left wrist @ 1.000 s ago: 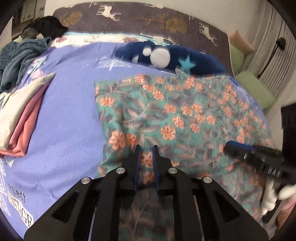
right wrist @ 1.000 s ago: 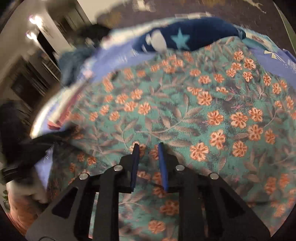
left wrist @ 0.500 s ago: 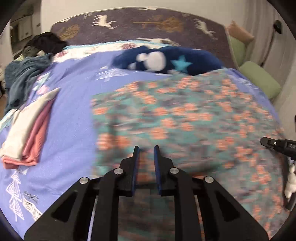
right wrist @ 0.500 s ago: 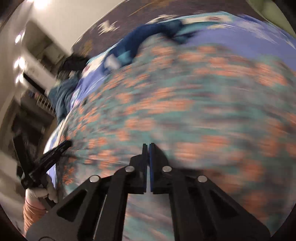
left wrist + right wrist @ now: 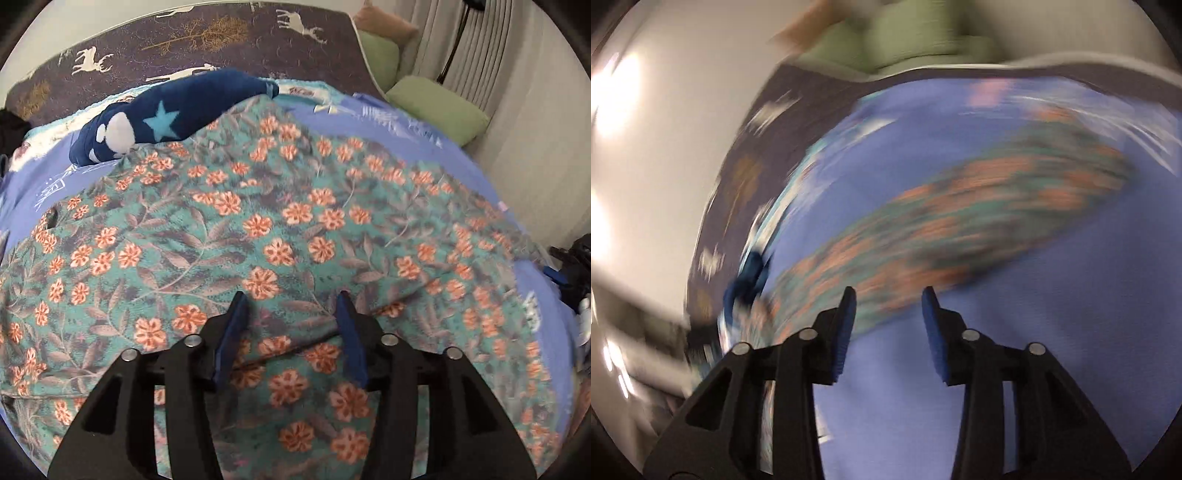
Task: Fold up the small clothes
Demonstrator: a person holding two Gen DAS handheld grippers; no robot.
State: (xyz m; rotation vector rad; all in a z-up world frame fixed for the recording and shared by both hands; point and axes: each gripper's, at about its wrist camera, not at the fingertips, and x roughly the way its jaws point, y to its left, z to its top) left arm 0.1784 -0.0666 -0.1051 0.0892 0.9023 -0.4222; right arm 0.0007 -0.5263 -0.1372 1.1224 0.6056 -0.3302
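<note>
Home bedroom. Bed with blue printed sheet (image 5: pixel 373 125); dark headboard (image 5: pixel 229 40) patterned with white deer and gold trees. Green cushions (image 5: pixel 439 107) stacked at the far corner beside a pale pleated curtain (image 5: pixel 458 44). Floral garment (image 5: pixel 280 229) spread over the sheet; navy star-print fleece (image 5: pixel 173 110) near the headboard. Right wrist view heavily blurred: same sheet (image 5: pixel 1052 295), cushions (image 5: pixel 897 40), plain wall (image 5: pixel 683 92).

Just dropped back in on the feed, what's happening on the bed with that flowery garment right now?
A person with handheld tongs is folding the teal floral garment, which lies spread on the blue bedsheet. Both tongs are open and grip nothing: the left tongs hover over the cloth by a fold ridge, while the right tongs sit over bare sheet at its edge, that view motion-blurred. A navy star plush lies beyond.
</note>
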